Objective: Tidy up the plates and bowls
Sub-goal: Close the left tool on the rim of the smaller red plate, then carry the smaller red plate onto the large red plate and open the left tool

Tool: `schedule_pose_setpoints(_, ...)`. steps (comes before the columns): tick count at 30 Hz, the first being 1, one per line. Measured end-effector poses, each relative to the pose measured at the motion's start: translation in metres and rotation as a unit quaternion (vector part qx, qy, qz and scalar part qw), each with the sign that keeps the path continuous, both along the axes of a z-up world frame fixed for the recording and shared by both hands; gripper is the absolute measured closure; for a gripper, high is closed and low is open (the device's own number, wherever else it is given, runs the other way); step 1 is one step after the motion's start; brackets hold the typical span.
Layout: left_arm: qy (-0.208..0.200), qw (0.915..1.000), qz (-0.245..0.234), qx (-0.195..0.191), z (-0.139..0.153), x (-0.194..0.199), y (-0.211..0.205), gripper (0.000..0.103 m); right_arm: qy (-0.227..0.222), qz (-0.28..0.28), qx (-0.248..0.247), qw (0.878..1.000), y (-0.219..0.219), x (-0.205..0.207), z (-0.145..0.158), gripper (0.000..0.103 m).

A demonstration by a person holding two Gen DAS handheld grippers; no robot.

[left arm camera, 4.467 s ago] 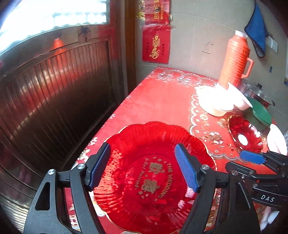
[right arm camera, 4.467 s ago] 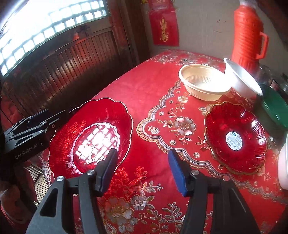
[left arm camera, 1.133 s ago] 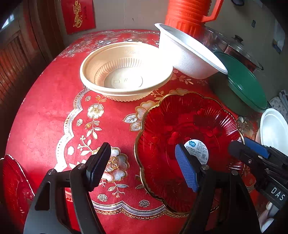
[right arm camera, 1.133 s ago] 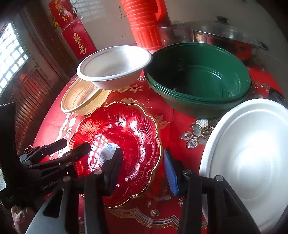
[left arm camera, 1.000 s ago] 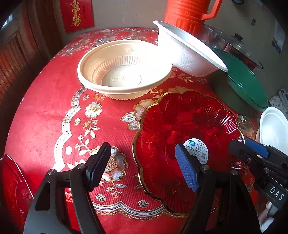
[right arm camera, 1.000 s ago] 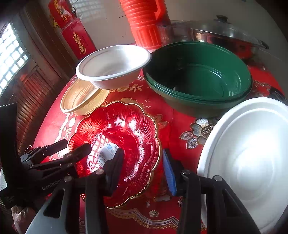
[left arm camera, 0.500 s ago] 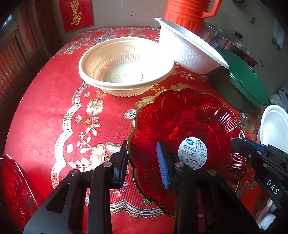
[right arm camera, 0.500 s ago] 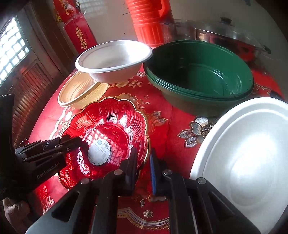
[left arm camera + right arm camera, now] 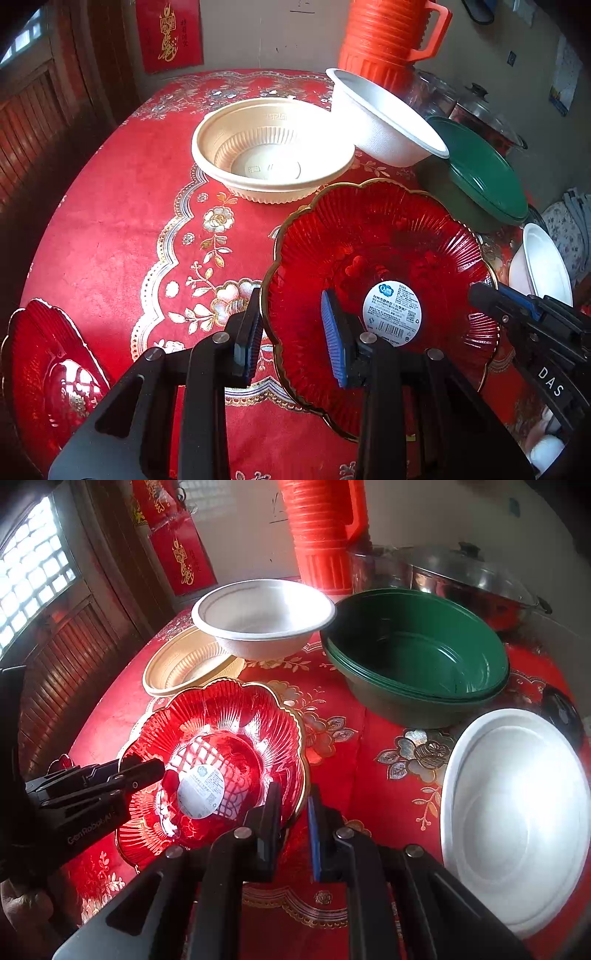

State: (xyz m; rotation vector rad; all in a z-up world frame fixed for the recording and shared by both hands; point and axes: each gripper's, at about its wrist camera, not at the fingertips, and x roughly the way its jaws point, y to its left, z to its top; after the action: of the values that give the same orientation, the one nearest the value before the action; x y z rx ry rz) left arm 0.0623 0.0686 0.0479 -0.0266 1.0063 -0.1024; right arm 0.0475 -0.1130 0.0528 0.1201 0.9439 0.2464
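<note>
Far left, at the table edge: large red plate lies flat on the red tablecloth. Likely the stacking spot for the red ware.

Next right: left gripper, jaws narrowed over the near-left rim of the small red dish, one pad outside the rim, one inside the well. Reads as clenched on the dish; contact at the inner pad is not fully clear. The dish appears tipped, its left side raised, probably because both grippers share its weight.

Centre, behind the dish: cream bowl upright, apart from the dish. White bowl leans tilted against the orange thermos.

Right of the dish: right gripper, jaws nearly together pinching the gold rim on the opposite side. A two-sided hold suits a wide, thin, slippery rim.

Further right: green bowls nested, steel pot behind, white plate flat at the edge.

Judgement: the lift has just begun; sorting is barely started.
</note>
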Motion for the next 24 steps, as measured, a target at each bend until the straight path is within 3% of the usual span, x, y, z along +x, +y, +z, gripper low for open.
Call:
schedule_pose_setpoints(11,-0.021,0.9994,0.026,-0.006,0.022,-0.033,0.035,0.072,-0.021,0.035,0.007,0.999,0.026,-0.02,0.023,0.091)
schedule_pose_setpoints(24,-0.043,0.9942,0.098,-0.001,0.04,-0.084,0.118,0.072,-0.041,0.118,0.011,0.992,0.106,-0.039,0.039,0.088)
